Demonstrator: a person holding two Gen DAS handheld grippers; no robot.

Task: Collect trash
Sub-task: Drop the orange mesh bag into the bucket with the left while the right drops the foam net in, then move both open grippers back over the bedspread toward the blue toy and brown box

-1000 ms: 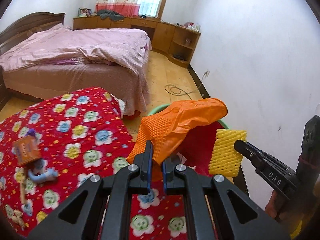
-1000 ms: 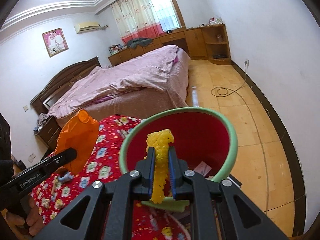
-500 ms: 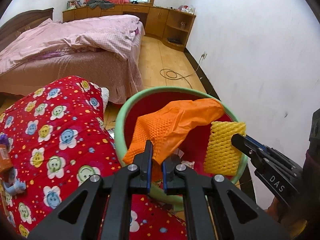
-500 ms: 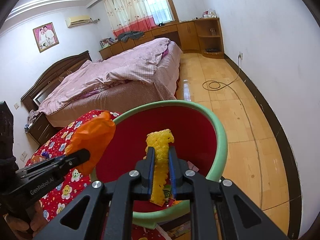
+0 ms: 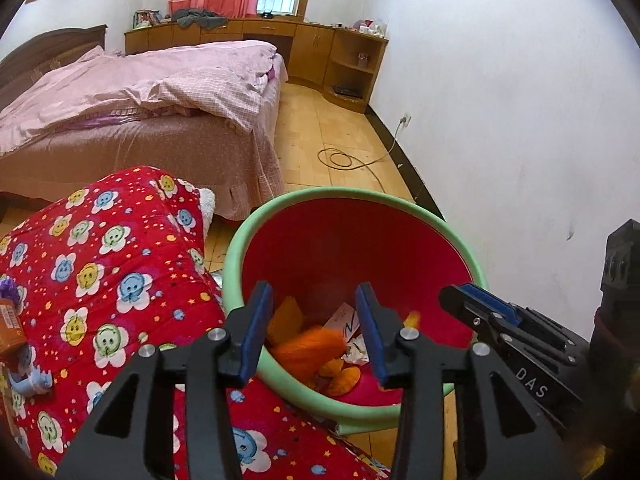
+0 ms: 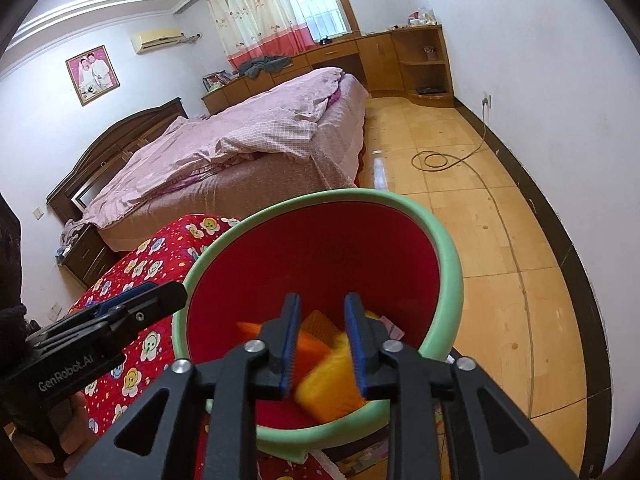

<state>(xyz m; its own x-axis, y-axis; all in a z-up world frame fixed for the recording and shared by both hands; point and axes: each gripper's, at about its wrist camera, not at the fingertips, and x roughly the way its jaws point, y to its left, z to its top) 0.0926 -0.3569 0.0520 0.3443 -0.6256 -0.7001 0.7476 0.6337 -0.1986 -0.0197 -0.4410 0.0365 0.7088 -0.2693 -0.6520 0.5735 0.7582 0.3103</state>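
A red bin with a green rim [image 5: 460, 240] [image 6: 452, 264] stands on the floor beside the quilt. My left gripper [image 5: 314, 332] hangs over its mouth, jaws opening, pads pressing nothing. Below it the orange glove [image 5: 312, 348] is a blur among paper scraps in the bin. My right gripper [image 6: 323, 344] is also over the bin with its jaws opening. The yellow foam net [image 6: 332, 384] is a blur just under its pads, free of them. Each gripper shows in the other's view: the right gripper [image 5: 480, 312], the left gripper [image 6: 132, 308].
A red flower-print quilt [image 5: 112, 264] borders the bin on the left, with an orange box [image 5: 10, 324] and a small toy [image 5: 28, 376] on it. Behind stands a bed with a pink cover [image 5: 132, 92]. A cable [image 6: 436, 160] lies on the wooden floor. A white wall [image 5: 520, 120] is close on the right.
Both grippers came over the bin, then opened. The orange glove left the left gripper and the yellow foam net left the right one; both dropped into the bin.
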